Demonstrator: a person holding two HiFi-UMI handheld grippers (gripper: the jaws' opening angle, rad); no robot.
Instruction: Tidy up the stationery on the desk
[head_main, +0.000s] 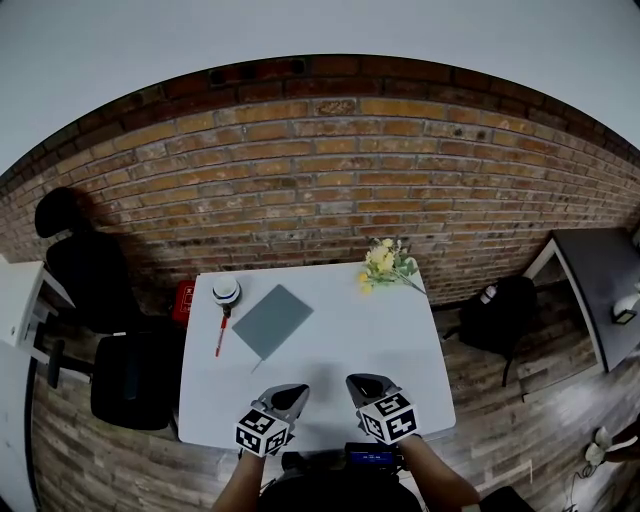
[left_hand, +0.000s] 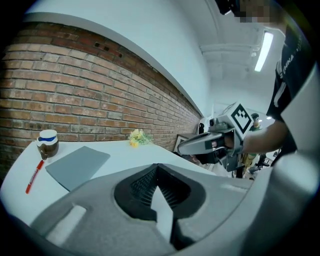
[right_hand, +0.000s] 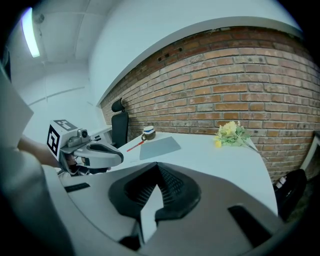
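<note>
Thin red pen (head_main: 221, 335) and flat grey notebook (head_main: 272, 320): upper left of the white counter (head_main: 400, 370), near a round white-topped cup (head_main: 227, 291) | left tool (head_main: 285, 398), right tool (head_main: 365, 388): closed, empty, lower centre | progress: apparently nothing tidied yet, everything is left.
</note>
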